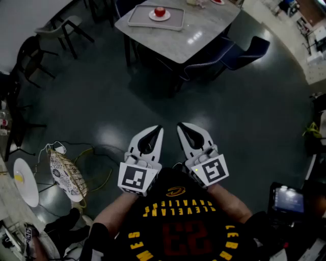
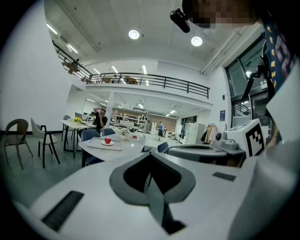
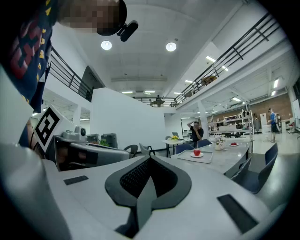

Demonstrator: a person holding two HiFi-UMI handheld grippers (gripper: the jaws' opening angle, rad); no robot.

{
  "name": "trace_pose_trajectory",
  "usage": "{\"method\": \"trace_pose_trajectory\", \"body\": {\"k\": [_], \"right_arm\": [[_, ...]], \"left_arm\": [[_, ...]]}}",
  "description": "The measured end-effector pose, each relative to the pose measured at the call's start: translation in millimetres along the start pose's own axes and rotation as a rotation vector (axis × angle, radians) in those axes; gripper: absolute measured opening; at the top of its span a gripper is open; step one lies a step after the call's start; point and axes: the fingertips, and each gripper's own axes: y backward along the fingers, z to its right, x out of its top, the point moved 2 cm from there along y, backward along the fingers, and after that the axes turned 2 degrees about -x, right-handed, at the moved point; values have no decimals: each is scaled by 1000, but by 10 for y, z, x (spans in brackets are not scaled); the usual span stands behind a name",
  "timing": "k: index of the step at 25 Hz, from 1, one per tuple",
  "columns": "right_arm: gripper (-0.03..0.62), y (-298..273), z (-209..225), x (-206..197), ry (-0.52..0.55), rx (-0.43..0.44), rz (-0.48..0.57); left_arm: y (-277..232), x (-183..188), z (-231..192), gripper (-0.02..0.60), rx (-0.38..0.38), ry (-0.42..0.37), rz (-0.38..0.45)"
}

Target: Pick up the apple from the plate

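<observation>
A red apple [image 1: 160,11] rests on a small white plate [image 1: 154,17], which sits in a grey tray [image 1: 176,21] on a marble table [image 1: 198,35] far ahead of me. The apple [image 2: 108,140] shows small and distant in the left gripper view, and likewise the apple [image 3: 197,152] in the right gripper view. My left gripper [image 1: 159,129] and right gripper [image 1: 180,127] are held side by side close to my chest, both shut with nothing between the jaws. A stretch of dark floor separates them from the table.
Dark blue chairs [image 1: 239,53] stand at the table's near side. Black chairs [image 1: 61,28] line the left. A patterned bag [image 1: 66,176] with cables and a white round plate [image 1: 24,181] lie at lower left. A person [image 2: 99,118] sits at a far table.
</observation>
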Motion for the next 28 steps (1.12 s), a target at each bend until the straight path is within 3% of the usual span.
{"method": "trace_pose_trajectory", "body": {"k": [7,11,15,20,28], "right_arm": [[5,-347,-68,1,0,-12,-13],[5,-744,-261,25,-39,44,-7],[5,-998,-314,36,-67,6,-29],[5,-1182,-363,141,-26,-11,-23],[5,-1578,-447,133,13,38,-25]], "left_arm": [[-8,59,-362,0,-14,0,2],[-20,122,-751,0,-40,5,13],[-1,207,-1041,0,-63,10,29],[41,216,-1233,0,-84,35,28],[-33,221,-1571,0,-63,49,2]]}}
